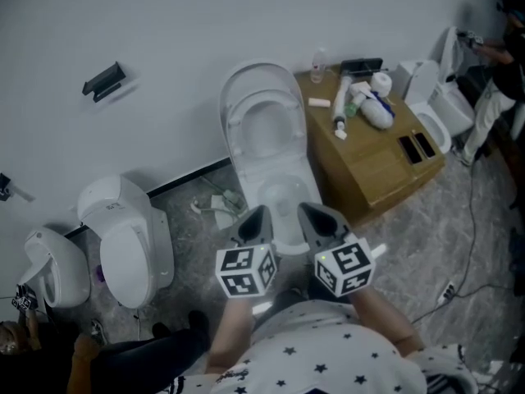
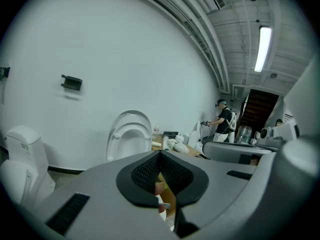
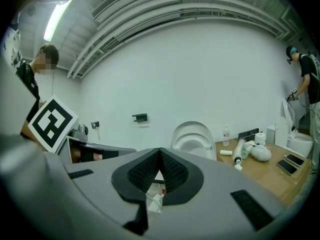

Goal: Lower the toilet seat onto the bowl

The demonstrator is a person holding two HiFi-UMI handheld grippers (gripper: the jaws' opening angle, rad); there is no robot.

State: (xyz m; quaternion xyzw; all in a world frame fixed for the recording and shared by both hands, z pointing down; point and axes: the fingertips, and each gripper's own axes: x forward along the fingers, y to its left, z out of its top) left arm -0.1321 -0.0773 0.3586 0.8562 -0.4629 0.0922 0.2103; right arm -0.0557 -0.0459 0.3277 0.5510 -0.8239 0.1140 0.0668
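The white toilet stands against the wall with its seat [image 1: 264, 120] and lid tipped up; the bowl [image 1: 283, 197] below is uncovered. My left gripper [image 1: 258, 216] and right gripper [image 1: 312, 213] hover side by side just in front of the bowl's near rim, both shut with nothing in them and touching nothing. In the left gripper view the raised seat [image 2: 129, 135] shows beyond the shut left gripper [image 2: 160, 153]. From the right gripper view the seat [image 3: 194, 143] stands past the shut right gripper [image 3: 160, 151].
A wooden cabinet [image 1: 385, 158] right of the toilet carries a bottle [image 1: 318, 62], a paper roll [image 1: 381, 82] and other items. Two more toilets [image 1: 127, 235] stand at left, another [image 1: 435, 105] at right. A person [image 1: 502, 72] works at the far right. Cables [image 1: 472, 220] cross the floor.
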